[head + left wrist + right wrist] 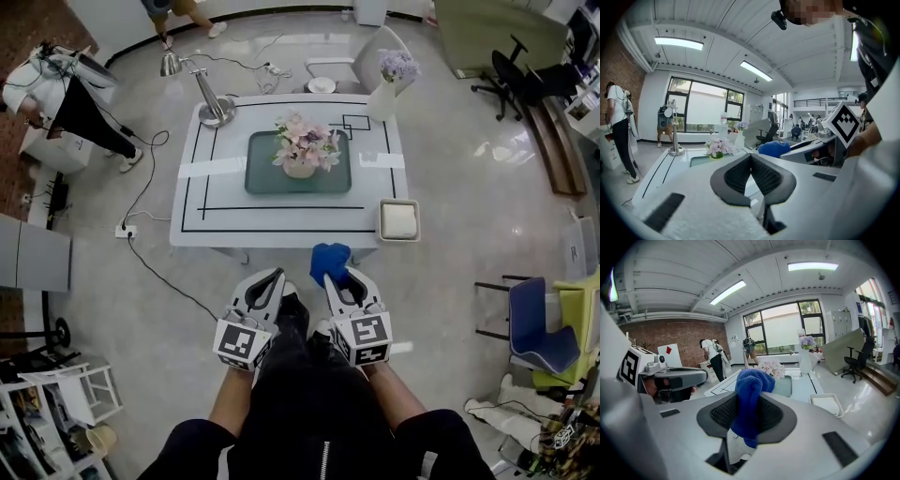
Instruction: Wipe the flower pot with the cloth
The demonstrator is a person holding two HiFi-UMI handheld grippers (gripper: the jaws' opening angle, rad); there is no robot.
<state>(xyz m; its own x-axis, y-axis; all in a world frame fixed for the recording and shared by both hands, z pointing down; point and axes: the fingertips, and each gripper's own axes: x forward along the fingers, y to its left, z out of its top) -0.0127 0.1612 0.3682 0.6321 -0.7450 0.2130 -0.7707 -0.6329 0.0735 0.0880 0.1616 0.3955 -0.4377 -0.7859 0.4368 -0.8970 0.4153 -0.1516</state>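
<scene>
A small pot of pink flowers (303, 148) stands on a green mat (262, 174) in the middle of the white table (281, 221); the pot of pink flowers (717, 149) also shows in the left gripper view and as a pink cluster (771, 367) in the right gripper view. My right gripper (339, 277) is shut on a blue cloth (329, 259), held short of the table's near edge; the blue cloth (749, 397) bulges between the jaws. My left gripper (265, 283) is beside it, shut and empty (751, 158).
A desk lamp (214, 103) stands at the table's back left, a white vase of purple flowers (386, 87) at the back right, a white tray (398, 221) at the front right corner. Chairs (534, 330) sit to the right, a person (70, 103) far left.
</scene>
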